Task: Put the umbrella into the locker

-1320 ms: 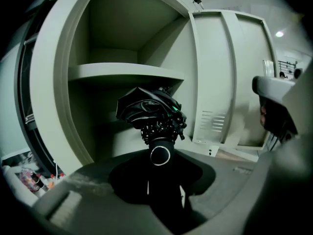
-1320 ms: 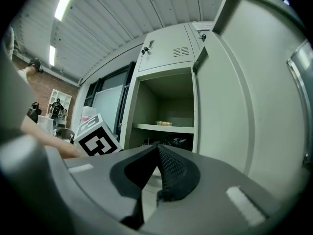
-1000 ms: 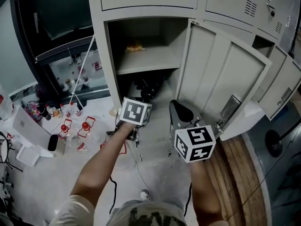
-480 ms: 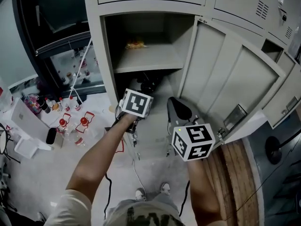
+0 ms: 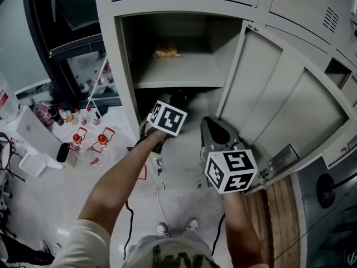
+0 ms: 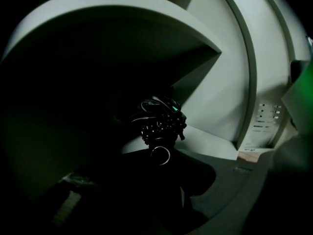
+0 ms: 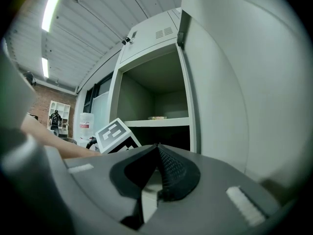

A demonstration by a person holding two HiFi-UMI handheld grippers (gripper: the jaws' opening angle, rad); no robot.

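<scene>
The grey locker (image 5: 117, 66) stands open, its door (image 5: 279, 94) swung to the right. A shelf (image 5: 178, 74) splits it into an upper and a dark lower compartment. My left gripper (image 5: 169, 111) is at the mouth of the lower compartment, shut on the black folded umbrella (image 5: 179, 98). In the left gripper view the umbrella's bunched rib end (image 6: 159, 124) and a metal ring point into the dark space. My right gripper (image 5: 209, 124) hovers to the right, in front of the door, its jaws shut (image 7: 157, 148) and empty.
A small yellow item (image 5: 166, 52) lies on the shelf. Bottles with red caps (image 5: 89, 144) and white boxes (image 5: 33, 144) crowd the floor at left. A cable (image 5: 159, 188) runs across the floor. A wooden board (image 5: 279, 216) lies at right, under the door's edge.
Both grippers have moved forward toward the locker. The left one has carried the umbrella down to the lower compartment's opening.
</scene>
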